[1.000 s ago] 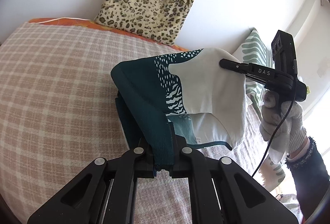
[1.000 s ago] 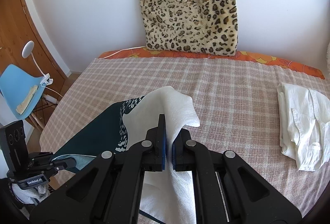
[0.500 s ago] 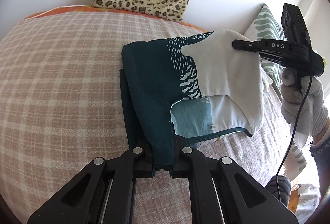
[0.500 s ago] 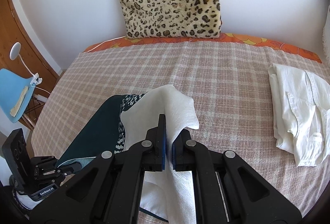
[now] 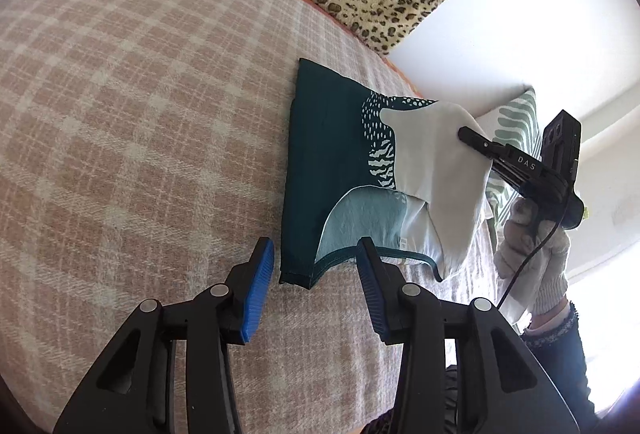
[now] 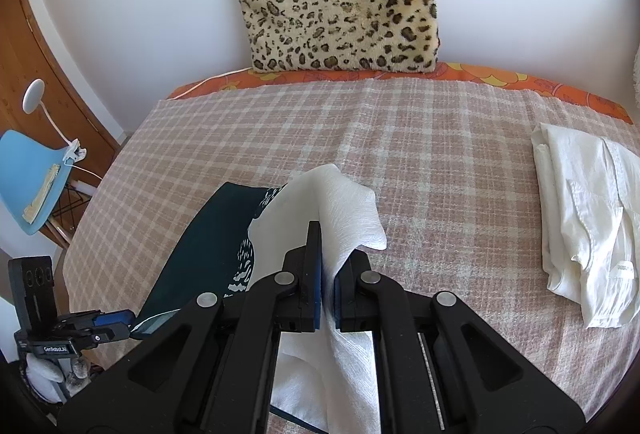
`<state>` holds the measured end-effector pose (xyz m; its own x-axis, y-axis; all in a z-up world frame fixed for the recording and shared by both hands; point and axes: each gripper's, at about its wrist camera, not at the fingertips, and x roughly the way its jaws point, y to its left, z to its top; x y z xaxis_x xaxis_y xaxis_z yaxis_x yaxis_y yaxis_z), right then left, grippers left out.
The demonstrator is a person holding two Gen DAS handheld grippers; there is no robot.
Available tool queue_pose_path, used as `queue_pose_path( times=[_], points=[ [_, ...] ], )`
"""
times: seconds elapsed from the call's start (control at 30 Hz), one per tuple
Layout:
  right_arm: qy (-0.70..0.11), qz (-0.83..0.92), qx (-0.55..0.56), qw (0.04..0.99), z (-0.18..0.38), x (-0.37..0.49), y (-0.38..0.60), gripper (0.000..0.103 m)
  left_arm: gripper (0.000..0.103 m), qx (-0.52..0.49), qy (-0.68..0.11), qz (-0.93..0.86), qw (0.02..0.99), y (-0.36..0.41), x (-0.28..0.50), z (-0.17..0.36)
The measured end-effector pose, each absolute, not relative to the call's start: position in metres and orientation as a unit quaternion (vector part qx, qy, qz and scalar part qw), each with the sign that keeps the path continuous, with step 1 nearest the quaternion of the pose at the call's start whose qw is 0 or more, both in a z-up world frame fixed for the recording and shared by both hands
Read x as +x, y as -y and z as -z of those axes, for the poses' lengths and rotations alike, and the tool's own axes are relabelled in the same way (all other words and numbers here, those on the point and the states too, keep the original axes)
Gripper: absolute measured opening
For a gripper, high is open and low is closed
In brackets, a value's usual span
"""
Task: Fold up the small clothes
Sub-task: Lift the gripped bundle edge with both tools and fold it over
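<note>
Left gripper (image 5: 316, 276) jaws have just been opening, blue ribbed pads parted, teal hem corner between them, not pinched. Right gripper (image 6: 327, 284) clamped on the white crinkled end of the garment (image 5: 340, 170): dark teal knit with white print, folded flat on the checked woven blanket (image 5: 140, 114). Folded white shirt (image 6: 584, 218) lies well apart.

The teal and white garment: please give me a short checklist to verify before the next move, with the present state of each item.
1. Left gripper has let go; its jaws have just been opening: ok.
2. Teal corner of the garment lies on the blanket: ok.
3. Right gripper is shut on the white part: ok.
4. White part is laid flat: not ok, it is lifted.
5. Layers underneath are smooth: cannot tell.
</note>
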<state>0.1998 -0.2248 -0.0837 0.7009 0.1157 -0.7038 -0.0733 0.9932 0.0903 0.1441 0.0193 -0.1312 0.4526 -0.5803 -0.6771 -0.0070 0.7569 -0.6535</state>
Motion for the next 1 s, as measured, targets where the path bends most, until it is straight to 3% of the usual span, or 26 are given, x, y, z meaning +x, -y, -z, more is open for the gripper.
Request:
queue_pose_path(
  times=[0.13,0.57,0.67,0.73,1.0],
  points=[
    [-0.384,-0.053,0.027,0.921,0.084,0.200,0.226,0.005,0.041,-0.369,-0.501,0.175,0.763,-0.019,0.146,0.149],
    [-0.385,-0.056,0.032,0.921,0.085,0.204,0.224,0.005,0.041,-0.405,-0.467,0.176,0.766,-0.002,0.175,0.155],
    [-0.387,-0.054,0.036,0.920,0.088,0.207,0.226,0.005,0.035,-0.380,-0.464,0.176,0.780,0.006,0.183,0.151],
    [-0.388,-0.054,0.039,0.919,0.090,0.208,0.227,0.005,0.004,-0.356,-0.471,0.173,0.788,0.012,0.188,0.150],
    [-0.382,-0.055,0.038,0.922,0.085,0.206,0.231,0.005,0.004,-0.302,-0.442,0.183,0.825,0.021,0.184,0.126]
  ],
)
